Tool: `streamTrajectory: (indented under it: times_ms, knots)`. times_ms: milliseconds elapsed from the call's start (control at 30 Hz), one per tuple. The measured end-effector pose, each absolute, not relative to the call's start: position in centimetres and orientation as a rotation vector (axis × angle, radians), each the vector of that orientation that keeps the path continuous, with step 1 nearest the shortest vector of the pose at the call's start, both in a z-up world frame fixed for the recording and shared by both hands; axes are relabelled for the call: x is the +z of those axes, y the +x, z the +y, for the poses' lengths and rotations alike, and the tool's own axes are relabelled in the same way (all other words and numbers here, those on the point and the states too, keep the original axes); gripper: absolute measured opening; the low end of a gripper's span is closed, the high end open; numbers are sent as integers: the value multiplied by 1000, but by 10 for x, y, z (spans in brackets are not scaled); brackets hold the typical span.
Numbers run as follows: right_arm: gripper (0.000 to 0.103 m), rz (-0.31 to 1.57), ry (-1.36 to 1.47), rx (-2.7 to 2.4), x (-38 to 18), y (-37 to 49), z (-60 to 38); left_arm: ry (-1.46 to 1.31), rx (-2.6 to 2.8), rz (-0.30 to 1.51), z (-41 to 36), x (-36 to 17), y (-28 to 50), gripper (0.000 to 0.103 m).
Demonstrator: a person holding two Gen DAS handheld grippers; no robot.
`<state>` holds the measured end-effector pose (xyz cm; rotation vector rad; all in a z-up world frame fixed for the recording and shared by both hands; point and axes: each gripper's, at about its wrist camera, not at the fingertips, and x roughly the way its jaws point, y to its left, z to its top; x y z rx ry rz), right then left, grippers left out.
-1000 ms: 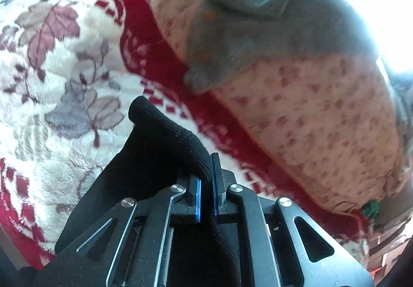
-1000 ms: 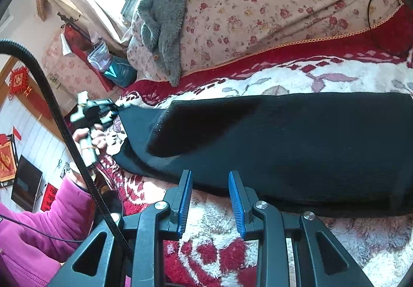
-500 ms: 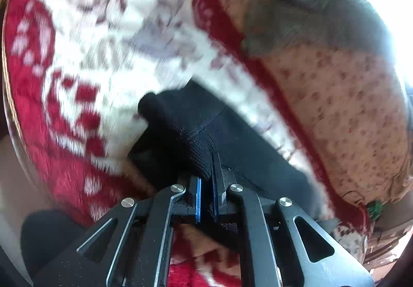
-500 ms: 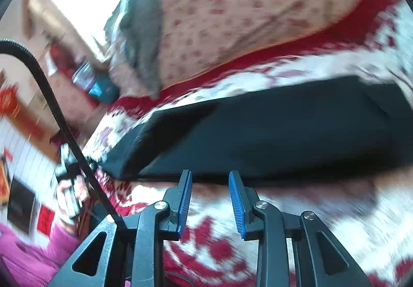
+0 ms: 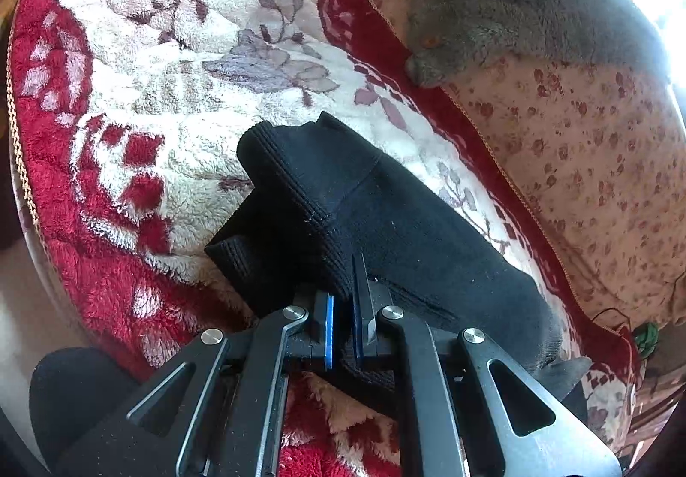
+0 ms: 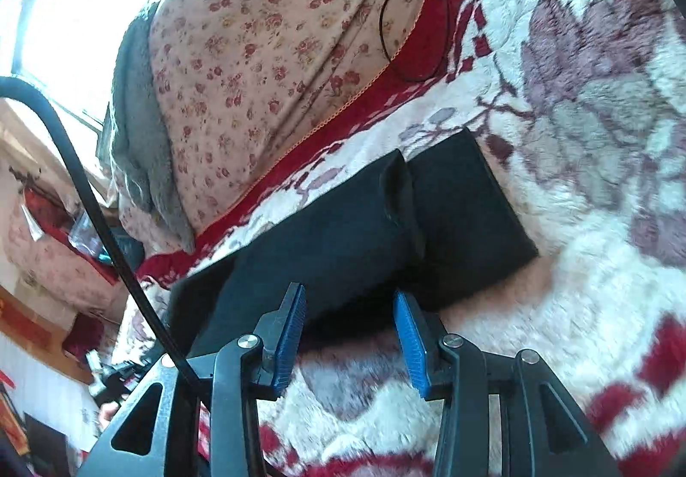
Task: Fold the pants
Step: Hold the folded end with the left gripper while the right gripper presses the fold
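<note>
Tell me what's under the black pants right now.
The black pants lie on the fleece blanket, white with red and mauve leaves. Its pile shows all round them. The left gripper pinches one end. Anything under the cloth itself is covered.

I see a bed covered by a fluffy cream blanket (image 5: pixel 180 61) with red borders and mauve leaf prints. Beyond it lies a quilt (image 6: pixel 274 48) with small red flowers, a grey towel (image 5: pixel 514 5) draped over its far end. A thin black cord (image 6: pixel 411 26) loops across the quilt. Hard daylight pours through a window (image 6: pixel 81 9) at far left.
</note>
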<state>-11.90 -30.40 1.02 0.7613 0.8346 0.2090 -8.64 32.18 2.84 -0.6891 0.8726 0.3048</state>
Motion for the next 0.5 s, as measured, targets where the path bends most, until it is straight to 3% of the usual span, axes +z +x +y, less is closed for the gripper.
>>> streamTrajectory:
  times_ms: [200,267,333,500]
  knots:
    - [40,849,764,239,7,-99,-295,-664,313,881,319,28,-83,5]
    - [31,830,783,256,0,-92,-295,-657,319,884,317,26,-81,5]
    - [9,820,787,257,-4,-86,-294,-655,326,887,315,26,-80,5]
    - [5,671,774,304,24,-84,-305,-654,300,888,313,36,-75,5]
